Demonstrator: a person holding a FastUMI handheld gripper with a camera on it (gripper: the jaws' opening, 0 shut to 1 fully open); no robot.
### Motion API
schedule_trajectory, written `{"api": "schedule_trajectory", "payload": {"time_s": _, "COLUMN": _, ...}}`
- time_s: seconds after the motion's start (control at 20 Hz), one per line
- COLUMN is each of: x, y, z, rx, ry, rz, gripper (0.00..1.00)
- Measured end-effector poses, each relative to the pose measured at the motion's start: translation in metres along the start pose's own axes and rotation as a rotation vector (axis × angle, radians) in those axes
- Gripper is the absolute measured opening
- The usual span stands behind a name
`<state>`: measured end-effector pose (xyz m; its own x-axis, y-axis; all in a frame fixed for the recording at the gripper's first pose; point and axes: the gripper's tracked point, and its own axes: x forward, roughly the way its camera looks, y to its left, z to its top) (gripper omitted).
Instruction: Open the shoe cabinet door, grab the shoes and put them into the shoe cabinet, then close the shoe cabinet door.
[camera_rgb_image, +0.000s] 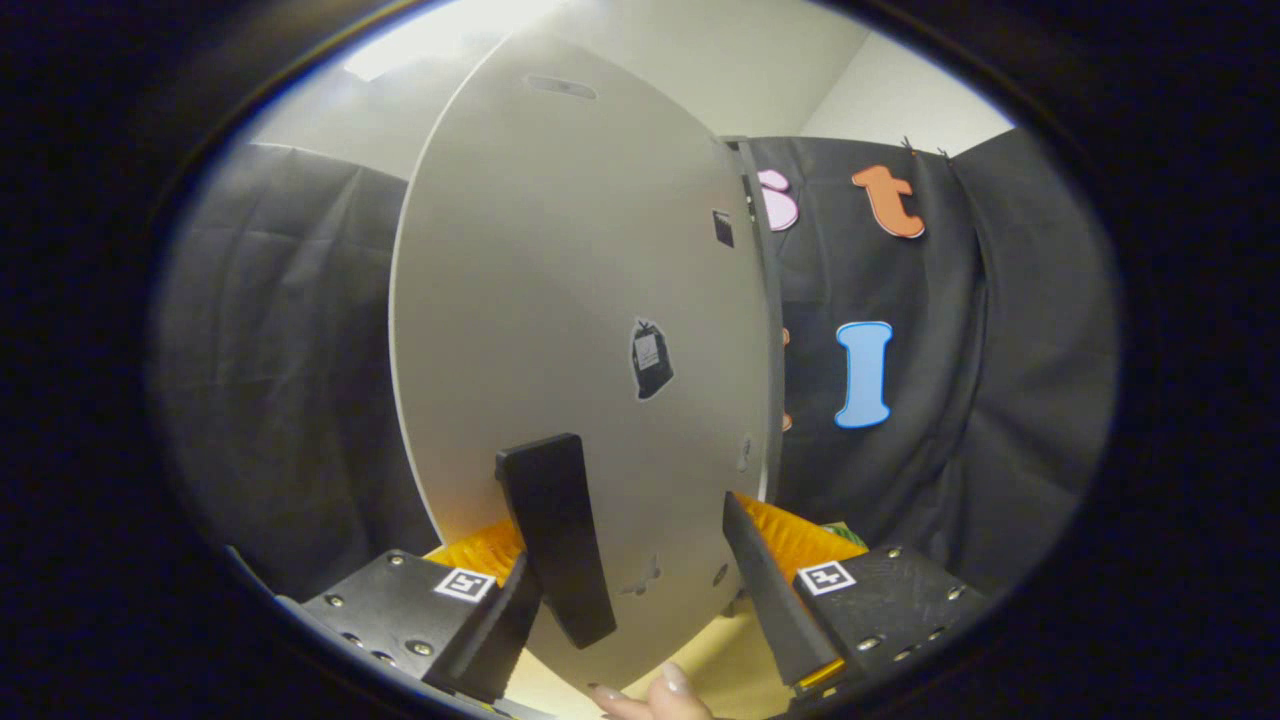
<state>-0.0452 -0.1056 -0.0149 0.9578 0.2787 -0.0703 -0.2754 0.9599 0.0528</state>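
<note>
Grey cabinet door (560, 330) stood edge-on just ahead of the gripper (640, 480), whose fingers (555, 530) were spread apart, grasping nothing.

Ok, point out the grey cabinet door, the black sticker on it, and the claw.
Pale grey flat cabinet door (560, 280): gripper view, bare upper panel.
Black sticker (651, 359): gripper view, its middle, on the door.
Claw (640, 480): gripper view, midway between fingertips, fingers spread before the door.

Black cloth wall (1000, 380) beneath a brightly lit pale ceiling (760, 70).
</note>
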Motion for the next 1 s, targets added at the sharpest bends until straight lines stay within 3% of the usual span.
{"api": "schedule_trajectory", "payload": {"time_s": 0.4, "x": 0.075, "y": 0.082, "z": -0.003, "rx": 0.047, "ry": -0.038, "rz": -0.076, "gripper": 0.95}}
{"api": "schedule_trajectory", "payload": {"time_s": 0.6, "x": 0.110, "y": 0.101, "z": -0.001, "rx": 0.061, "ry": -0.048, "rz": -0.047, "gripper": 0.99}}
{"api": "schedule_trajectory", "payload": {"time_s": 1.0, "x": 0.174, "y": 0.125, "z": 0.002, "rx": 0.045, "ry": -0.082, "rz": -0.076, "gripper": 0.99}}
